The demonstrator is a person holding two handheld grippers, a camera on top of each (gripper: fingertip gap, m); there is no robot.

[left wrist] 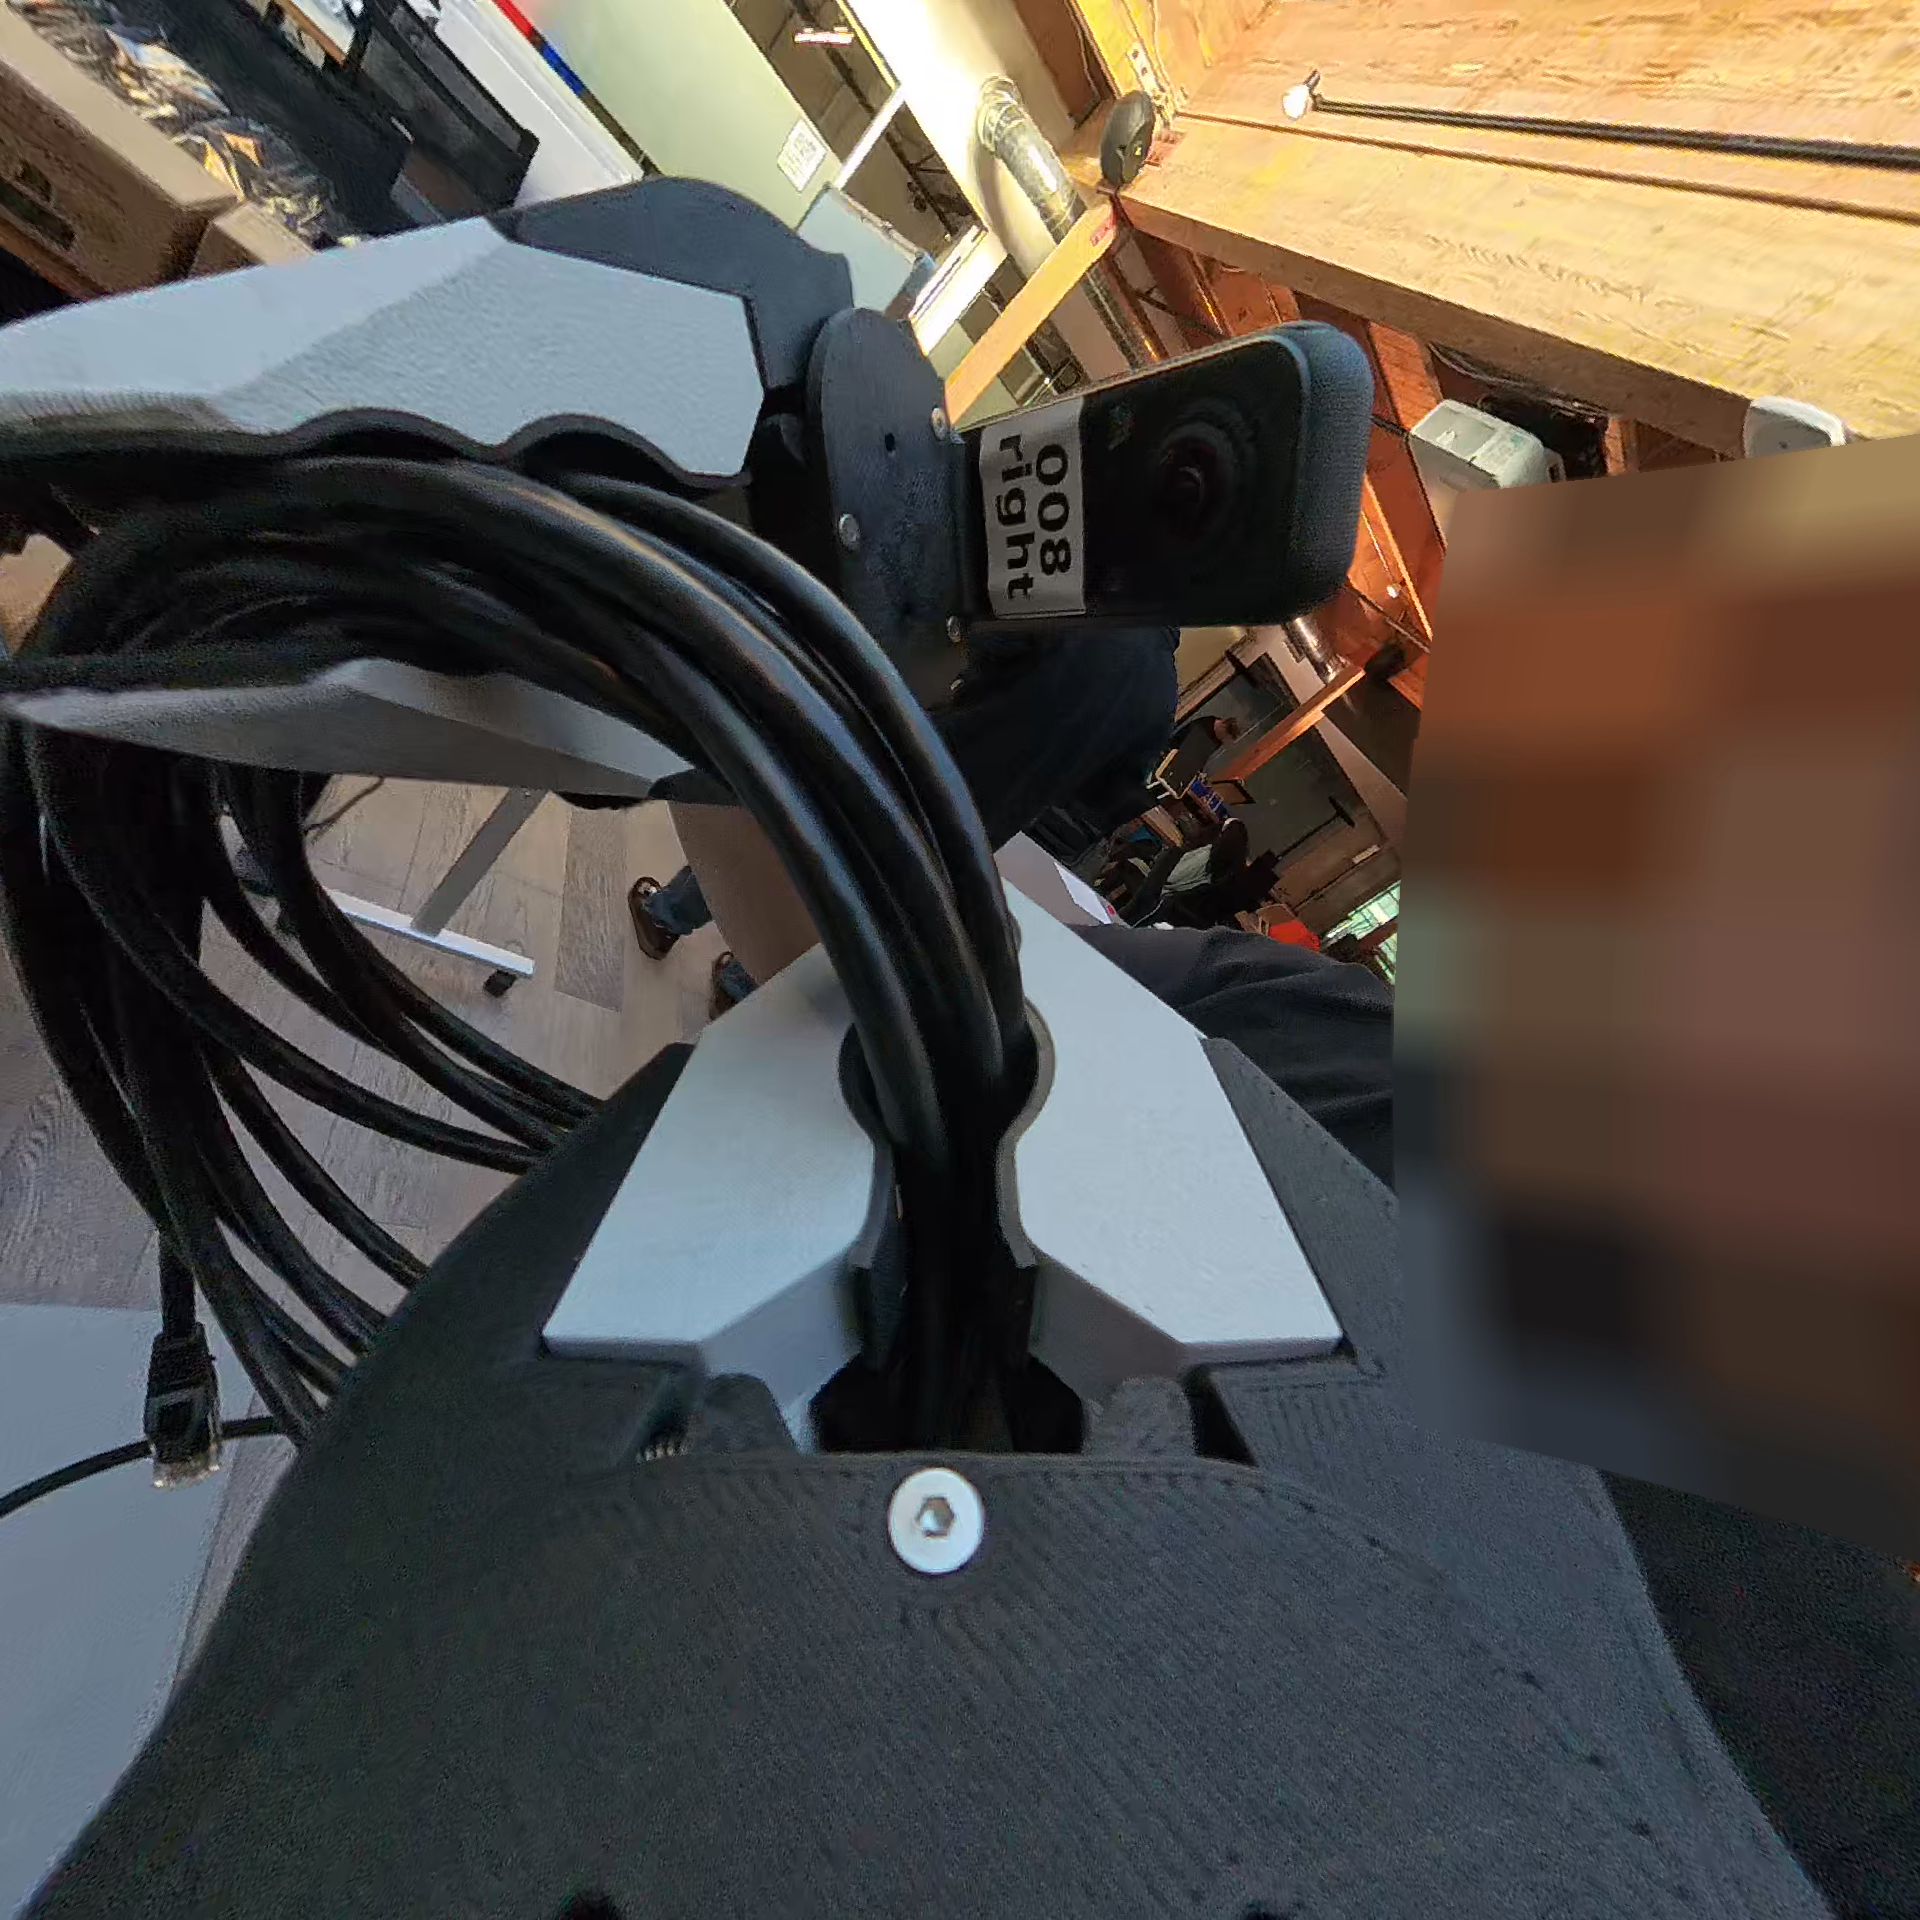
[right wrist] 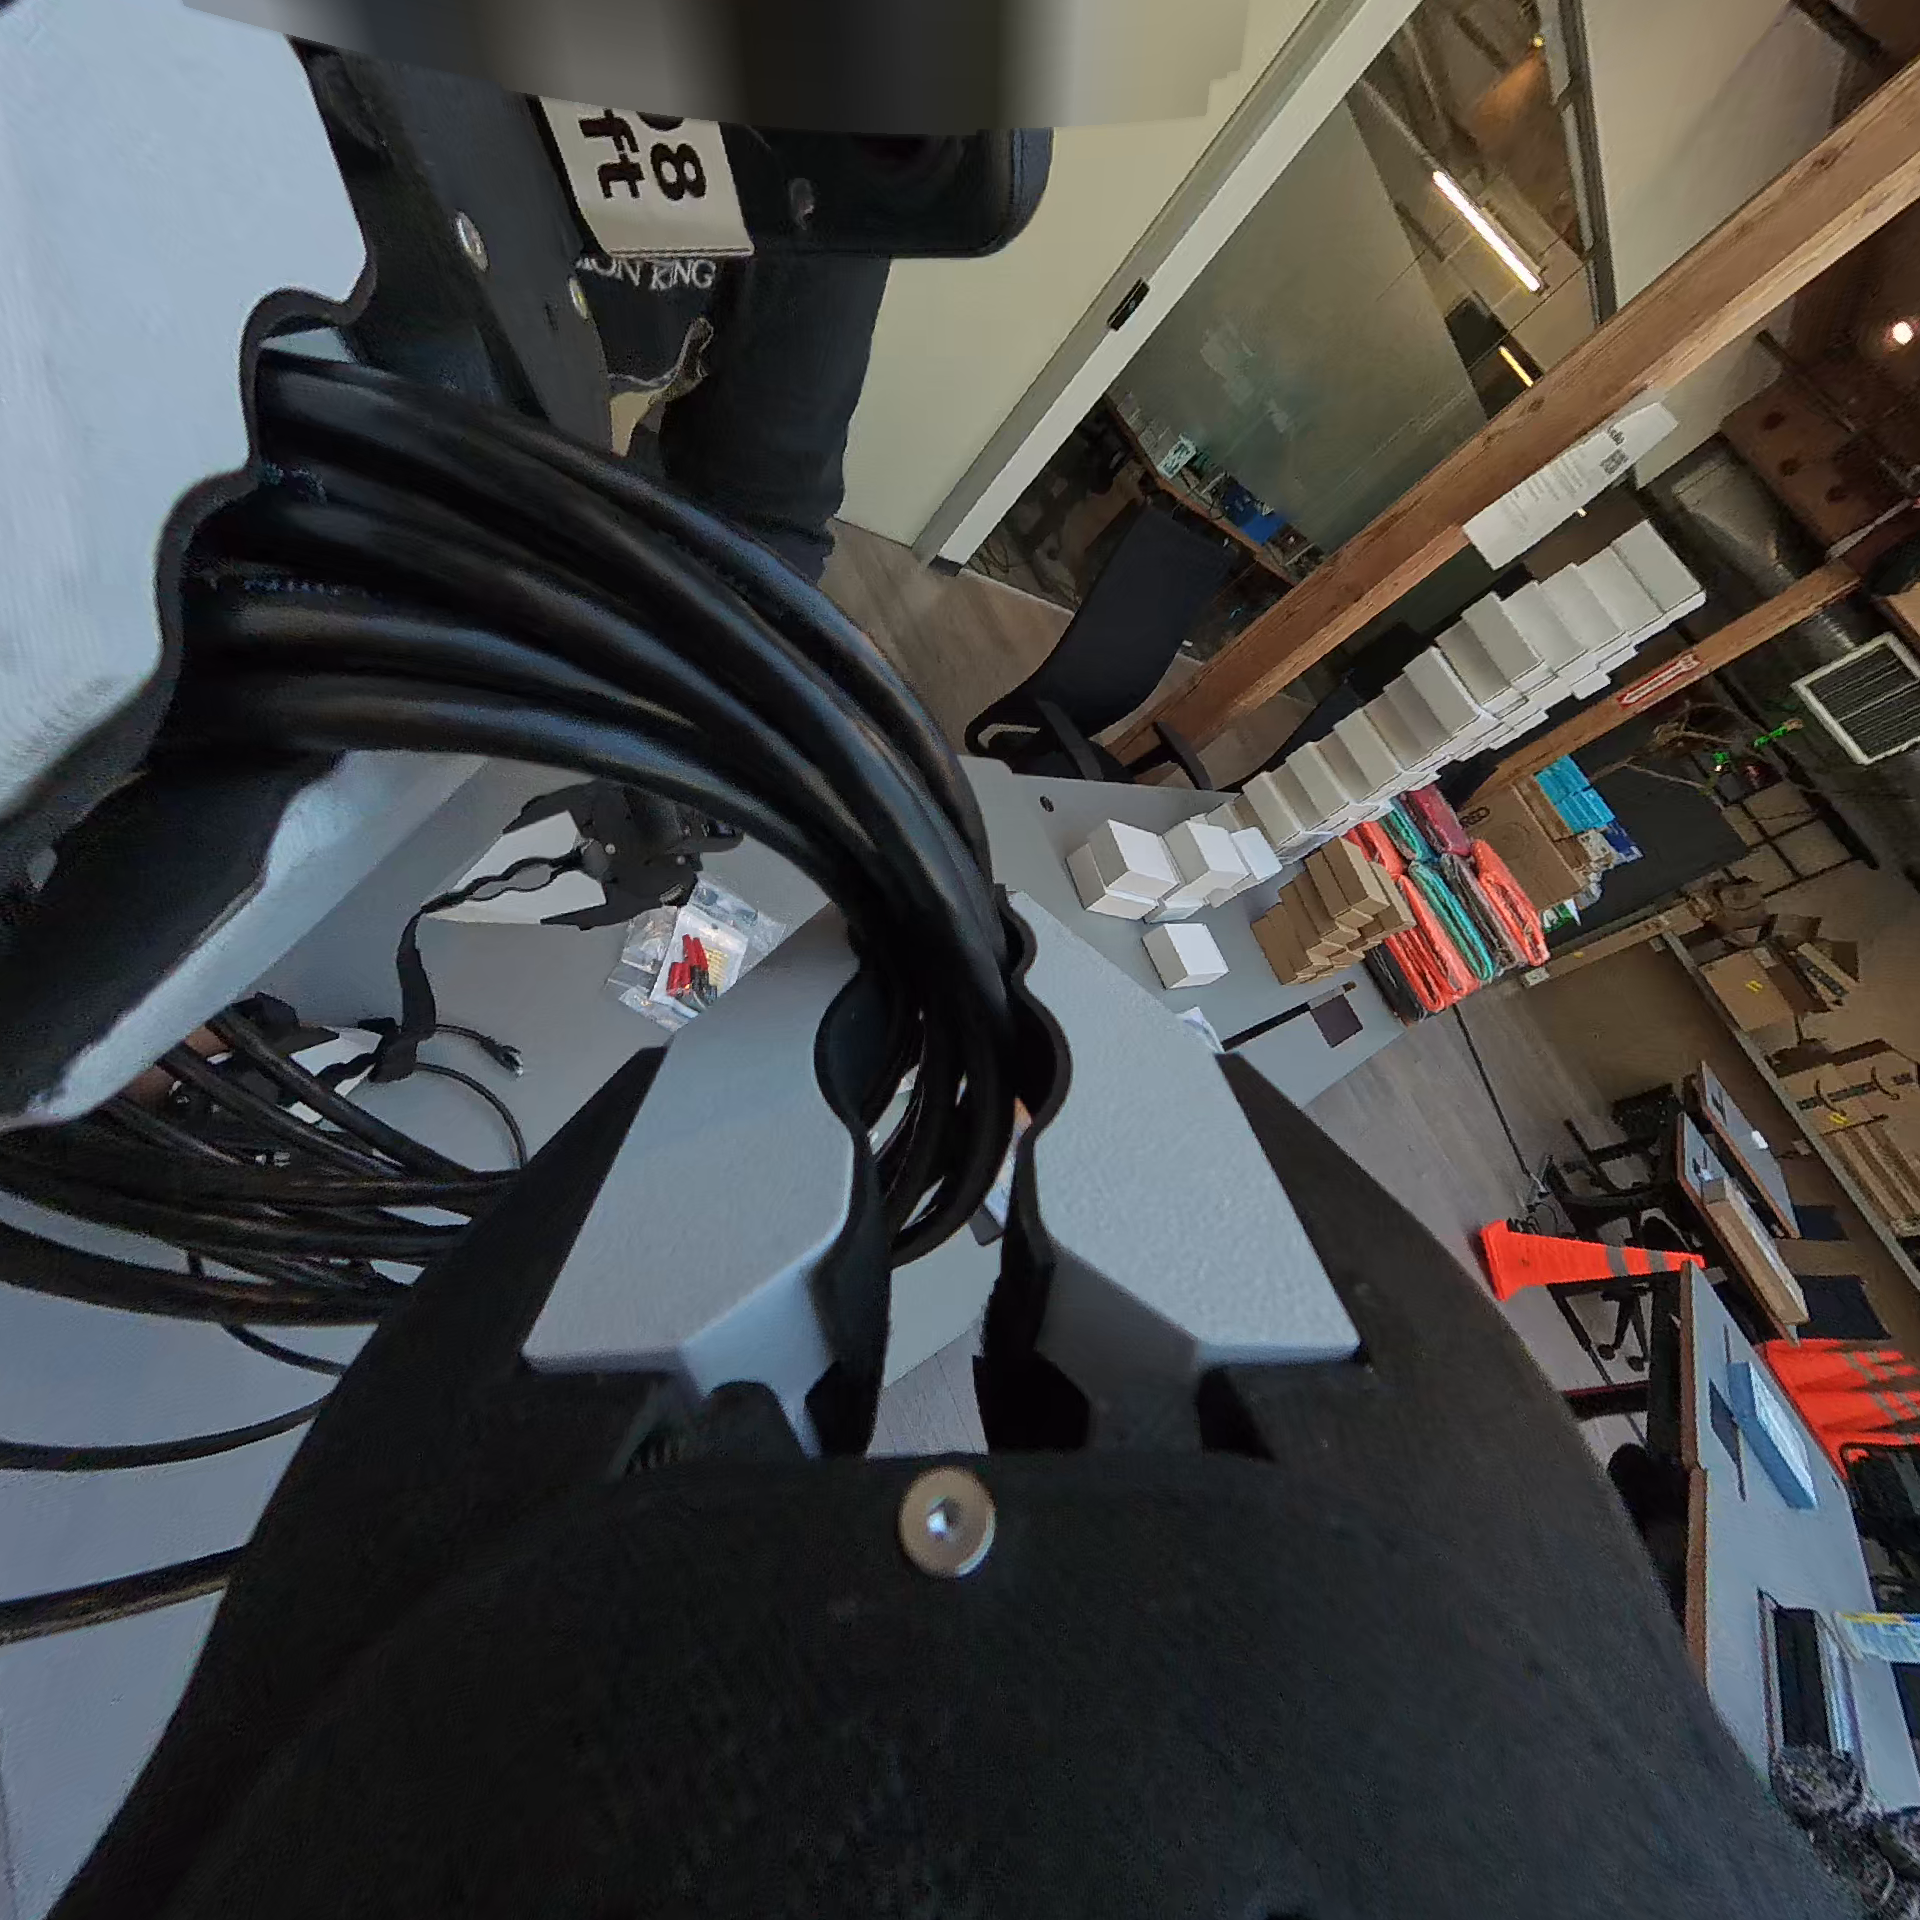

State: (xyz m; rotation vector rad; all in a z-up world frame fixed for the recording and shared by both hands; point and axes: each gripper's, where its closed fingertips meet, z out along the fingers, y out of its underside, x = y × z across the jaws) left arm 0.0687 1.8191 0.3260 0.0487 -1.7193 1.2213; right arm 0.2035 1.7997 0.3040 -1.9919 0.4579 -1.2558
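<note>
My left gripper (left wrist: 940,1081) is clenched on the black cable bundle (left wrist: 582,665), and my right gripper (right wrist: 940,1049) clamps the same coil (right wrist: 582,665). The loops arc toward ten o'clock in both views; a plug (left wrist: 182,1403) dangles at eight o'clock above the grey table (right wrist: 540,997).

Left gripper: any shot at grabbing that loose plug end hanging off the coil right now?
Probably not. The left gripper is already shut on the black cable bundle, as is the right gripper. The plug dangles off to the side, unobstructed, but the jaws are full.
</note>
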